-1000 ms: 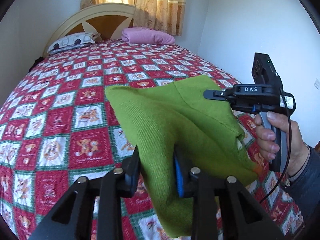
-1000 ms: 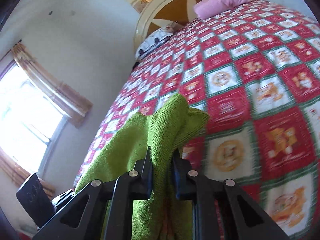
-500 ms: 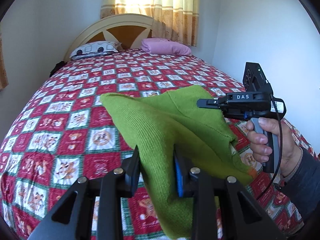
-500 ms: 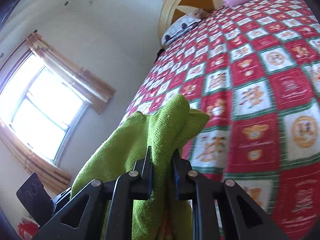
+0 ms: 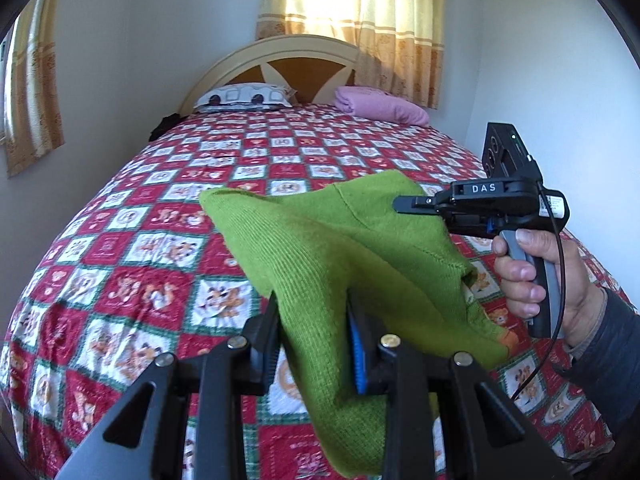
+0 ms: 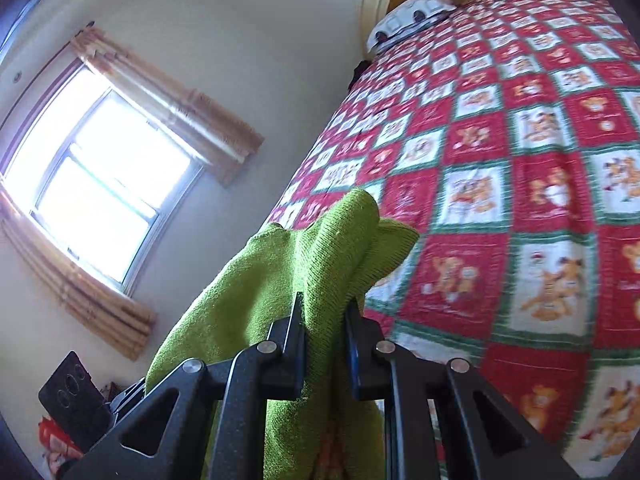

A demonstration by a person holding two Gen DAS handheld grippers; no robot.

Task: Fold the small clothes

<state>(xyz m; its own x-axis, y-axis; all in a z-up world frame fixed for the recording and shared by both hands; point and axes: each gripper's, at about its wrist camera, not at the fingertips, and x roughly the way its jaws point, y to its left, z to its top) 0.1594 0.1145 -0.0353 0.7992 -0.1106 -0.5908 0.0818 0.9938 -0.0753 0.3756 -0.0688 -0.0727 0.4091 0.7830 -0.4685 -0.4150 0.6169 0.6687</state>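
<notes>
A green knitted garment (image 5: pixel 340 264) hangs in the air above a bed, stretched between two handheld grippers. The left gripper (image 5: pixel 312 344) grasps one bunched fold between its pads. The right gripper (image 6: pixel 325 328) pinches another bunched edge; a hand (image 5: pixel 548 280) holds its handle. Beneath and ahead of both lies a red-and-white checked quilt (image 5: pixel 120 272) with bear pictures. Farther off sit a patterned pillow (image 5: pixel 244 96), a pink pillow (image 5: pixel 380 106), a cream headboard (image 5: pixel 280 50) and curtains (image 5: pixel 360 20).
</notes>
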